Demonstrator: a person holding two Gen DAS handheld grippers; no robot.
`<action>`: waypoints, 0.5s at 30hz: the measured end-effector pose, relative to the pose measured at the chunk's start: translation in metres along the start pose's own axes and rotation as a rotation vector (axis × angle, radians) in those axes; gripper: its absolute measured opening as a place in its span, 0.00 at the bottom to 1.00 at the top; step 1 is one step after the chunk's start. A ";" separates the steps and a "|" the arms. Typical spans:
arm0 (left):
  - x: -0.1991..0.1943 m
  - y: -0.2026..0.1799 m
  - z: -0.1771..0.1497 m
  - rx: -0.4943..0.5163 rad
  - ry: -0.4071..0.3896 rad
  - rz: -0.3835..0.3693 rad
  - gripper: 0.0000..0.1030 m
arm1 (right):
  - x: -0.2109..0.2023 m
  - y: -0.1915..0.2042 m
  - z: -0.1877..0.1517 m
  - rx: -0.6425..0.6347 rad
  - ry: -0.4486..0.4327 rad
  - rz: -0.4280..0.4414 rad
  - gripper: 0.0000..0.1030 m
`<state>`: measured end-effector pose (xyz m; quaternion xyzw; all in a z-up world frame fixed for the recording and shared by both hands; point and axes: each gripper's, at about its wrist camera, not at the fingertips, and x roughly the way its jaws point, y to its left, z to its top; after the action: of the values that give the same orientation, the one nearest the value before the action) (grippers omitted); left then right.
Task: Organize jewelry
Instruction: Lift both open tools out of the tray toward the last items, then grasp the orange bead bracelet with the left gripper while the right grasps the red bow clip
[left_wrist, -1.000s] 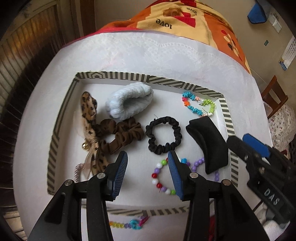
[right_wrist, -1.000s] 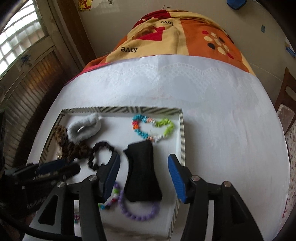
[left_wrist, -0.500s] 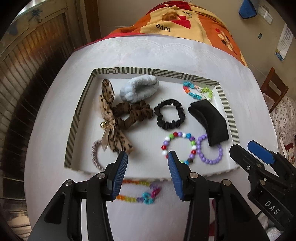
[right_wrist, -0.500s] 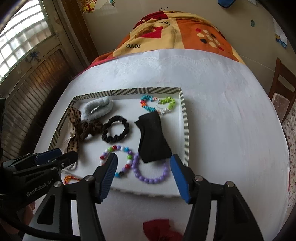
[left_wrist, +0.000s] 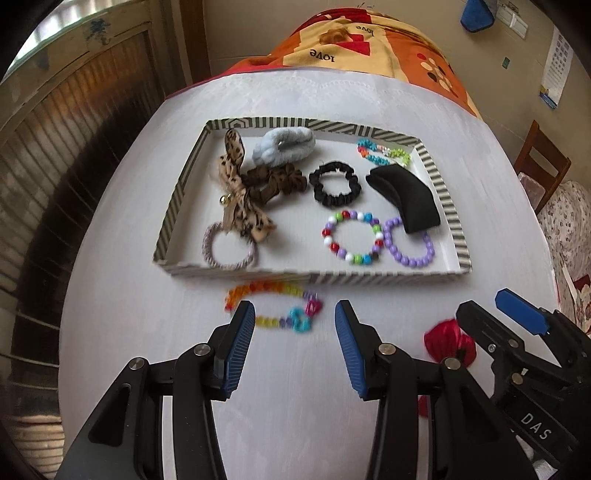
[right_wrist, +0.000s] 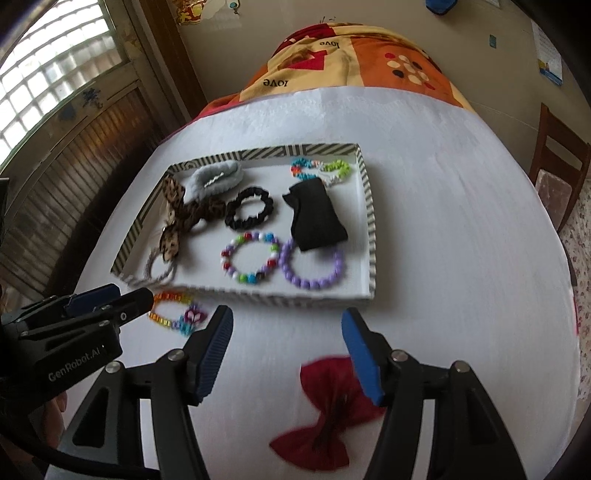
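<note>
A striped-rim white tray (left_wrist: 181, 192) (right_wrist: 369, 221) on the white tablecloth holds hair ties and bead bracelets: a leopard bow (left_wrist: 236, 188), a black scrunchie (left_wrist: 334, 182), a multicolour bead bracelet (left_wrist: 351, 236), a purple bead bracelet (left_wrist: 410, 243) and a black clip (left_wrist: 406, 199). A rainbow bead bracelet (left_wrist: 273, 306) (right_wrist: 177, 312) lies on the cloth in front of the tray, just ahead of my open, empty left gripper (left_wrist: 294, 314). A red bow (right_wrist: 328, 410) (left_wrist: 448, 341) lies on the cloth under my open, empty right gripper (right_wrist: 286, 325).
An orange patterned blanket (right_wrist: 351, 59) lies beyond the white cloth. A wooden chair (right_wrist: 561, 162) stands to the right. Louvred wooden panels (left_wrist: 55, 147) and a window are on the left. A fluffy pale blue hair clip (left_wrist: 284, 146) and a turquoise-green bracelet (left_wrist: 384, 151) sit at the tray's back.
Both grippers have pulled back from over the tray toward the near edge. The rainbow bracelet and the red bow on the cloth have come into view in front of them.
</note>
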<state>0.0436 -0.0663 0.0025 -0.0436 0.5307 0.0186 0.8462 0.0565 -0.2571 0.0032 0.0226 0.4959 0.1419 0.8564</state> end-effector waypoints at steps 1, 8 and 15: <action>-0.002 0.000 -0.004 0.001 -0.001 0.002 0.36 | -0.003 0.001 -0.004 -0.003 -0.001 -0.002 0.63; -0.016 0.001 -0.032 0.002 -0.003 0.015 0.36 | -0.020 0.003 -0.035 -0.009 0.009 -0.003 0.64; -0.023 0.000 -0.049 0.003 -0.004 0.023 0.36 | -0.029 0.002 -0.053 -0.013 0.015 -0.003 0.65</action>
<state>-0.0102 -0.0706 0.0020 -0.0361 0.5295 0.0277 0.8471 -0.0025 -0.2683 0.0010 0.0152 0.5015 0.1438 0.8530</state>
